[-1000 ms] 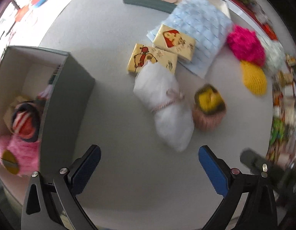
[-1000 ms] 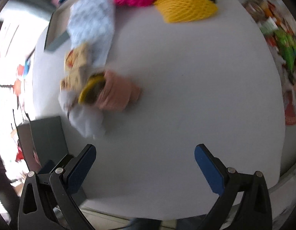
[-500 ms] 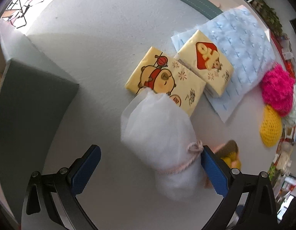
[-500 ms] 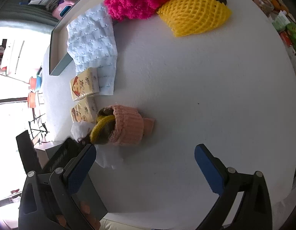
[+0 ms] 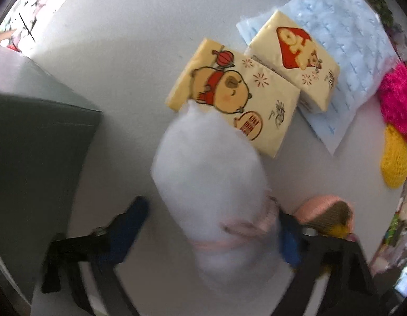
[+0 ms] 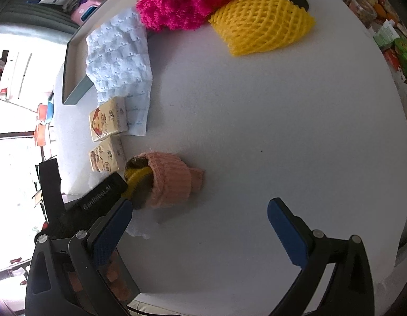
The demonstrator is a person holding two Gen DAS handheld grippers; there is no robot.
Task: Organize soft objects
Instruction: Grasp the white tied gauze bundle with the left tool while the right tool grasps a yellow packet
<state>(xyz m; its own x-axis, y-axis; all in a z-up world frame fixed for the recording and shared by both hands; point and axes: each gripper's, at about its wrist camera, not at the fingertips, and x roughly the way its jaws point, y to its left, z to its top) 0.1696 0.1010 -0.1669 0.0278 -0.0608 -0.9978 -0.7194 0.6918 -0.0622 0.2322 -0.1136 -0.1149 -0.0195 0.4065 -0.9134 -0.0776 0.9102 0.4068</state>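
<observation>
A white mesh pouch [image 5: 211, 179] tied with a pink cord lies on the white table between the fingers of my left gripper [image 5: 216, 223]; the jaws stand wide around it, the right one against it. Two yellow tissue packs [image 5: 240, 97] [image 5: 295, 60] lie beyond it, on a light blue quilted pad [image 5: 348, 39]. A pink knitted piece with a yellow and brown centre [image 6: 169, 181] lies right of the pouch. My right gripper [image 6: 198, 229] is open and empty, just short of the knitted piece.
A grey-green box [image 5: 37, 147] stands left of the pouch. A magenta fluffy item [image 6: 187, 0] and a yellow foam net [image 6: 261, 18] lie at the far side, with a flat tray [image 6: 77, 52] behind the pad. Clutter lines the table's right edge.
My left gripper has moved forward over the white pouch, which now sits between its fingers; the jaws look slightly narrower. The right gripper has steadied facing the knitted piece.
</observation>
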